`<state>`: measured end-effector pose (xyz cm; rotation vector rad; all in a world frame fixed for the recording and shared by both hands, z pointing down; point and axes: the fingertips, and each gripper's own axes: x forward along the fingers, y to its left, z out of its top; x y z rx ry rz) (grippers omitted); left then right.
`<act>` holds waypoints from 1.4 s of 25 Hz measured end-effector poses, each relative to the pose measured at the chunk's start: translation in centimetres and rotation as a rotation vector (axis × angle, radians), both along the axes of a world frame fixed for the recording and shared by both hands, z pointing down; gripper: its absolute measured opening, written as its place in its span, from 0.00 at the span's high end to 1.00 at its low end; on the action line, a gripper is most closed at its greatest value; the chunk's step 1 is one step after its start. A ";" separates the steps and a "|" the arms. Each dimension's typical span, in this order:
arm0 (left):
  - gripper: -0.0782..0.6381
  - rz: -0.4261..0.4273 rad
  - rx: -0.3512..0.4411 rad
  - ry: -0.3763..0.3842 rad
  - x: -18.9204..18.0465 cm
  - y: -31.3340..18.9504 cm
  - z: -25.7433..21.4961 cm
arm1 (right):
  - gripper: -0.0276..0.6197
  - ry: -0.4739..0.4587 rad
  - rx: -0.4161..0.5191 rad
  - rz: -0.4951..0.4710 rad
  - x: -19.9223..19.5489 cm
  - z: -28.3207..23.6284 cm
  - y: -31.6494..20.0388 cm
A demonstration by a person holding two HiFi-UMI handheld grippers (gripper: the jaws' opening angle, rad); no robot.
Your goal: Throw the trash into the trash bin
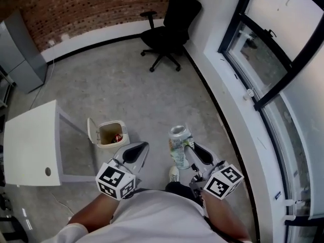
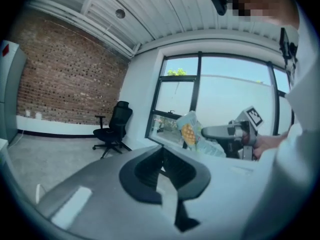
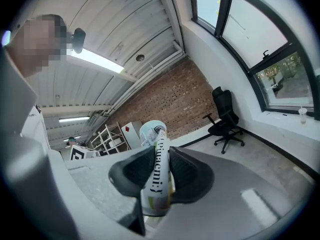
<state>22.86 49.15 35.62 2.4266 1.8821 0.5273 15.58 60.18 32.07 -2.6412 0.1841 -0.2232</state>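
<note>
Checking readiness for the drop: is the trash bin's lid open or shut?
Open. The trash bin has its lid swung up, showing the inside.

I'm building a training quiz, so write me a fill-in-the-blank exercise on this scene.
The right hand-held gripper is shut on a drink ____.
The lid of the trash bin stands ____.
The office chair on the floor is ____ in colour.
Missing words: can, open, black.

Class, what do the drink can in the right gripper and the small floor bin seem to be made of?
Can: probably thin metal, glossy printed sides; its silvery rimmed top suggests so. Trash bin: likely moulded plastic, smooth matte cream, with thin hinged lid standing open.
</note>
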 end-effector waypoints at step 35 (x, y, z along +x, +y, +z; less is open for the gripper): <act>0.89 -0.558 -0.013 0.026 17.7 6.5 -0.4 | 0.82 0.014 -0.023 -0.590 24.4 -0.8 8.3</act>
